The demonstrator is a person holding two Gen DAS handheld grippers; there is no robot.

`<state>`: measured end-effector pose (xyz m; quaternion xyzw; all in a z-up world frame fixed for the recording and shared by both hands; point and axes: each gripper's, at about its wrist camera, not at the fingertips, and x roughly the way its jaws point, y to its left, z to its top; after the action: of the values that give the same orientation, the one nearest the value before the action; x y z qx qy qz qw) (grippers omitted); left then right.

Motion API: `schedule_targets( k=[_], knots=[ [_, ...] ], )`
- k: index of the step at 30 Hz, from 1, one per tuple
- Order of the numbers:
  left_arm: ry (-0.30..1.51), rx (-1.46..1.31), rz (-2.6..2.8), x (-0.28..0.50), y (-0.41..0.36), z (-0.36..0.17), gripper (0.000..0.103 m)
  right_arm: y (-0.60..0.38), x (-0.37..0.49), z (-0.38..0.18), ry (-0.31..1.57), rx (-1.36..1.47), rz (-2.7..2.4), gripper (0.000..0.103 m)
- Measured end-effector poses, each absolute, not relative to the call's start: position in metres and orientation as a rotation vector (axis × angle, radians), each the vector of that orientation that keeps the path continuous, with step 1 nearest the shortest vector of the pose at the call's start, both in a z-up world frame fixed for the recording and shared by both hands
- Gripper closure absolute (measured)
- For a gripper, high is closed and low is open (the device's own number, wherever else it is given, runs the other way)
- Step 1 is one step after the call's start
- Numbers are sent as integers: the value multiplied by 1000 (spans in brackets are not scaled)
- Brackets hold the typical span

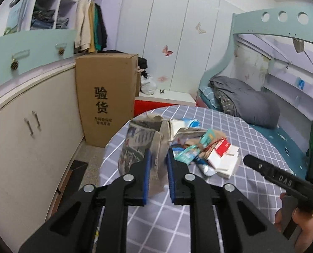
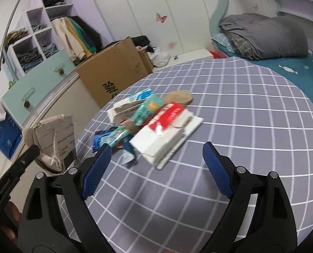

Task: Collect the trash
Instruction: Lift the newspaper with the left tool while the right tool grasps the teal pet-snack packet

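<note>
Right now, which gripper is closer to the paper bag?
Left. The left gripper is shut on the paper bag's edge. The right gripper is open, hovering over the trash pile, apart from the bag.

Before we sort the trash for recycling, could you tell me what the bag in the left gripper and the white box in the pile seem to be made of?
The bag, pinched in the left gripper, looks like matte printed paper: creased, with a torn rim. The white box looks like smooth thin cardboard, with flat folded panels and layered edges; any coating is unclear.
</note>
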<state>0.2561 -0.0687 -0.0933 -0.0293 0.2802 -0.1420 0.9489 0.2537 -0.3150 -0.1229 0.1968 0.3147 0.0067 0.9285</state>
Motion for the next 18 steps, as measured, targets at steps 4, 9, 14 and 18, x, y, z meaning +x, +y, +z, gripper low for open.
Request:
schedule_targets(
  k=[4, 9, 14, 18],
  knots=[
    [593, -97, -273, 252, -50, -107, 89, -293, 263, -125, 670, 351, 41, 16],
    [631, -143, -257, 257, -30, -126, 90, -262, 275, -134, 717, 252, 66, 22],
    [616, -179, -262, 257, -18, -134, 92, -247, 291, -144, 755, 216, 71, 46],
    [606, -168, -276, 262, -18, -135, 93, -248, 301, -142, 738, 258, 62, 45]
  ],
)
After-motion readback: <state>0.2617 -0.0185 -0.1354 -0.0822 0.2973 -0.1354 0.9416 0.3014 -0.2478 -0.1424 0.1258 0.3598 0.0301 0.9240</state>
